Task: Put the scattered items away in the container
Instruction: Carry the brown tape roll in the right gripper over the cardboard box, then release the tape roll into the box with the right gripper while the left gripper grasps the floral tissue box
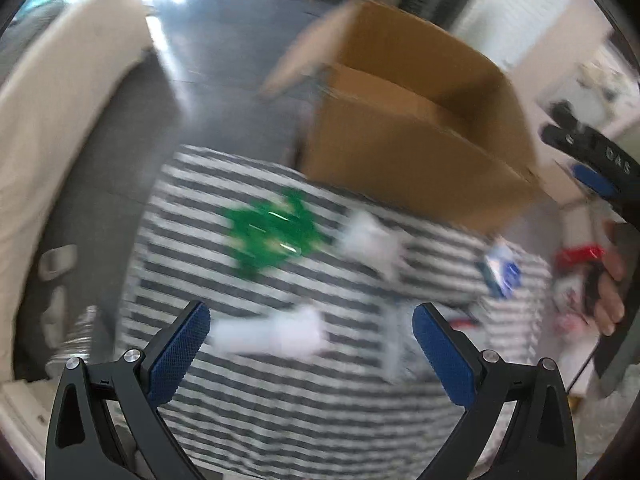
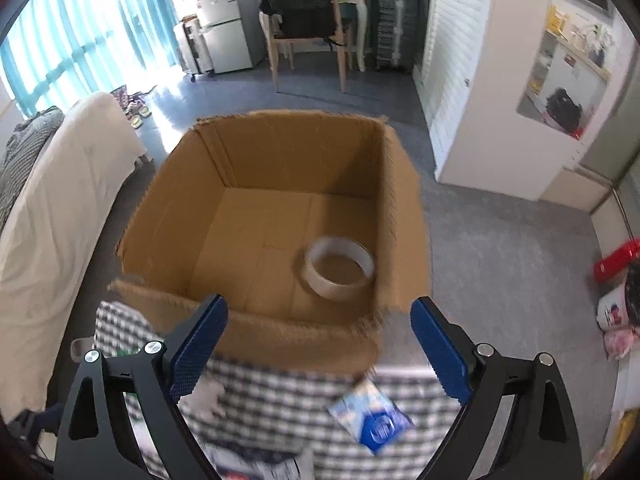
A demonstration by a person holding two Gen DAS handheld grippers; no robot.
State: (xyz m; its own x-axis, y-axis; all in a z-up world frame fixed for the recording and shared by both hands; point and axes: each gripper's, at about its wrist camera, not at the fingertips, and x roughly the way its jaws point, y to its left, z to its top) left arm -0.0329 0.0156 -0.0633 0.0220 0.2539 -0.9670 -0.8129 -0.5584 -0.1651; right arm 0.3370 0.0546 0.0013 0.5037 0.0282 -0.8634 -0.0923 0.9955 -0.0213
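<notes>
An open cardboard box stands at the far edge of a striped cloth; the box also shows in the left wrist view. A roll of tape lies flat on the box floor. My right gripper hangs open over the box's near wall, nothing between its fingers. My left gripper is open above the cloth, over a crumpled white piece. A green toy, another white piece and a blue-and-white packet lie on the cloth. The packet also shows below the right gripper.
A white-covered sofa runs along the left. A chair, a small fridge and a white cabinet stand behind the box. Red and pink items lie on the floor at right. A person's hand holds the other gripper.
</notes>
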